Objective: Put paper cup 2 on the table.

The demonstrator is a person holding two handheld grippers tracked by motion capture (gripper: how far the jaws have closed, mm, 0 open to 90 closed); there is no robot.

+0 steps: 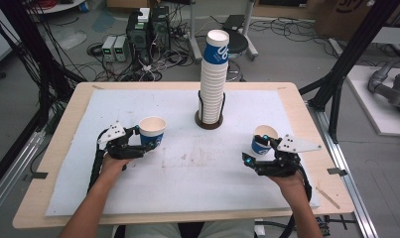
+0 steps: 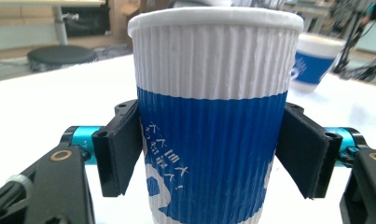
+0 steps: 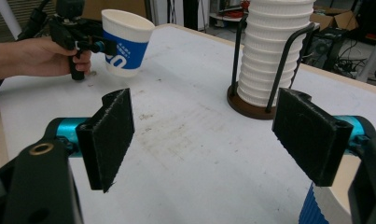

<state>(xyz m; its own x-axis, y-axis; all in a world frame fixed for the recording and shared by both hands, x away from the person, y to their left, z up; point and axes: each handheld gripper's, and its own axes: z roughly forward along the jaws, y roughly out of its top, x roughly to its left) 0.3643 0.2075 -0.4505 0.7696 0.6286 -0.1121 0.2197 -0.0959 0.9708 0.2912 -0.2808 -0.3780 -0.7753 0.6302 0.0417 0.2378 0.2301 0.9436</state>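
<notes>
The left gripper fingers squeeze a blue cup left of the cup stack; the right gripper fingers stand wide, empty, beside a second cup.

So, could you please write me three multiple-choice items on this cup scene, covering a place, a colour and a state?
1. Where is the tall stack of white ribbed paper cups?
A. the table's far middle
B. its near left corner
C. the floor

2. What colour is the band on the ribbed paper cup in the left tool?
A. red
B. blue
C. green

3. How is the right tool?
A. shut on a cup
B. open
C. shut on a spoon

Key: A, it stands in a wire holder there; B, blue below white; B, its pads stand apart with nothing between.
</notes>
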